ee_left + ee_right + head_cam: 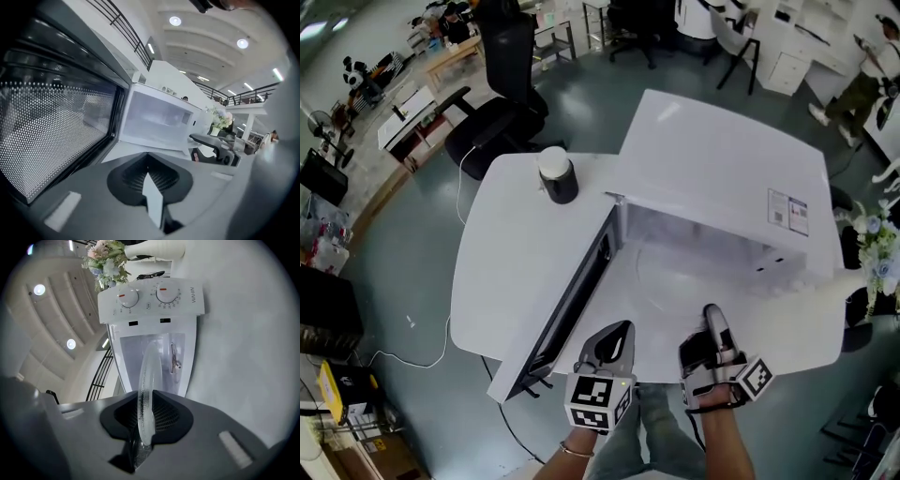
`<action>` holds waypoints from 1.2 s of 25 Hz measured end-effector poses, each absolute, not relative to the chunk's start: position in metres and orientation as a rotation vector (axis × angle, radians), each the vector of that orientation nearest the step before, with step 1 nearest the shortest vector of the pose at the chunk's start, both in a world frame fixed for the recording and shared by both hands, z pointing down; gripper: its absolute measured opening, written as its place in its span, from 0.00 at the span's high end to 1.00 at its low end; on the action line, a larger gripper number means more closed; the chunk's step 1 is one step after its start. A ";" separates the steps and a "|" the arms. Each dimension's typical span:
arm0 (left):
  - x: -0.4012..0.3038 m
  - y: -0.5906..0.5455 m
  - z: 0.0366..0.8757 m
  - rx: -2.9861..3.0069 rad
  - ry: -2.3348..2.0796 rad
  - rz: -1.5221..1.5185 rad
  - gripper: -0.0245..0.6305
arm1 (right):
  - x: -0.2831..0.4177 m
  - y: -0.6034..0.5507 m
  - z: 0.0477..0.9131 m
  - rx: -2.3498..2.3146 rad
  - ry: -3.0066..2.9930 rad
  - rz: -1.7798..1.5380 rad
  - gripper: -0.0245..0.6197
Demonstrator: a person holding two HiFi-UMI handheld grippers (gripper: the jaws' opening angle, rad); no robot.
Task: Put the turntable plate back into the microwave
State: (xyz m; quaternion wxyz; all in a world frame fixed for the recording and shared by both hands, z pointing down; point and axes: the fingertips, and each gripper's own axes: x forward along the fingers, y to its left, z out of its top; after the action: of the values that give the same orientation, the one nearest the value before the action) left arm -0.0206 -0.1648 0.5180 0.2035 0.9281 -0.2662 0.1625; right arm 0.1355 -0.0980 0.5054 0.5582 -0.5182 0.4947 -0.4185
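Observation:
A white microwave (pixel 727 178) stands on a round white table (pixel 511 272), its door (pixel 572 305) swung open to the left. The clear glass turntable plate (pixel 670 272) lies level at the mouth of the cavity. My right gripper (pixel 710 314) is shut on its near rim. In the right gripper view the plate (pixel 149 380) shows edge-on between the jaws, with the cavity (pixel 176 366) behind it. My left gripper (pixel 623 330) hovers beside the door's inner face, shut on nothing. The left gripper view shows the shut jaws of the left gripper (pixel 149 176), the mesh door (pixel 56 136) and the cavity (pixel 157 119).
A black cylinder with a white top (pixel 557 175) stands on the table left of the microwave. A black office chair (pixel 502 103) is behind the table. A vase of flowers (pixel 872 258) sits at the right edge. A cable (pixel 412 361) trails on the floor.

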 end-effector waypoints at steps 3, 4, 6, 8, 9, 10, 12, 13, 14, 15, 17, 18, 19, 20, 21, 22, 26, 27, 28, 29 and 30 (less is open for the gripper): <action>-0.021 -0.167 0.520 2.587 -0.741 0.466 0.96 | 0.138 -0.102 0.509 -1.223 1.153 -0.987 0.87; -0.020 -0.167 0.521 2.586 -0.743 0.468 0.96 | 0.139 -0.102 0.510 -1.224 1.148 -0.987 0.87; -0.020 -0.167 0.521 2.585 -0.744 0.463 0.96 | 0.143 -0.103 0.513 -1.228 1.137 -0.985 0.87; -0.019 -0.168 0.520 2.579 -0.743 0.448 0.96 | 0.146 -0.104 0.515 -1.232 1.128 -0.982 0.87; -0.019 -0.169 0.520 2.576 -0.745 0.445 0.96 | 0.147 -0.105 0.517 -1.233 1.125 -0.981 0.87; -0.018 -0.171 0.519 2.574 -0.749 0.443 0.96 | 0.149 -0.106 0.518 -1.234 1.121 -0.981 0.87; -0.017 -0.173 0.519 2.570 -0.751 0.436 0.96 | 0.152 -0.109 0.520 -1.234 1.113 -0.980 0.87; -0.016 -0.174 0.519 2.567 -0.748 0.430 0.96 | 0.153 -0.110 0.522 -1.235 1.108 -0.979 0.87; -0.015 -0.175 0.520 2.563 -0.745 0.426 0.96 | 0.154 -0.111 0.523 -1.236 1.103 -0.977 0.87; -0.014 -0.175 0.521 2.561 -0.744 0.425 0.96 | 0.156 -0.112 0.524 -1.238 1.099 -0.974 0.87; -0.013 -0.176 0.523 2.558 -0.745 0.429 0.96 | 0.159 -0.114 0.526 -1.243 1.092 -0.970 0.87; -0.012 -0.177 0.523 2.557 -0.745 0.429 0.96 | 0.161 -0.115 0.527 -1.244 1.090 -0.967 0.87; -0.010 -0.178 0.524 2.557 -0.743 0.428 0.96 | 0.163 -0.117 0.528 -1.244 1.087 -0.965 0.87; -0.009 -0.179 0.524 2.556 -0.741 0.426 0.96 | 0.165 -0.118 0.528 -1.243 1.083 -0.963 0.87; -0.008 -0.180 0.525 2.554 -0.739 0.425 0.96 | 0.166 -0.120 0.529 -1.243 1.080 -0.961 0.87; -0.007 -0.180 0.526 2.551 -0.738 0.425 0.96 | 0.168 -0.121 0.530 -1.243 1.078 -0.959 0.87; -0.003 -0.184 0.530 2.540 -0.741 0.420 0.96 | 0.173 -0.128 0.533 -1.242 1.073 -0.958 0.87; -0.002 -0.185 0.529 2.540 -0.741 0.417 0.96 | 0.175 -0.130 0.533 -1.242 1.072 -0.958 0.87; 0.000 -0.186 0.529 2.541 -0.741 0.414 0.96 | 0.176 -0.132 0.534 -1.243 1.070 -0.957 0.87; 0.002 -0.187 0.528 2.541 -0.742 0.411 0.96 | 0.178 -0.134 0.534 -1.244 1.068 -0.956 0.87; 0.003 -0.188 0.528 2.540 -0.742 0.408 0.96 | 0.180 -0.136 0.534 -1.245 1.065 -0.954 0.87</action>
State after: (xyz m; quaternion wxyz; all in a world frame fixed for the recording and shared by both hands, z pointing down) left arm 0.0030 -0.1884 0.5277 0.2298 0.9233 -0.2697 0.1482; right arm 0.1798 -0.1355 0.5339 0.5833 -0.5333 0.4563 -0.4088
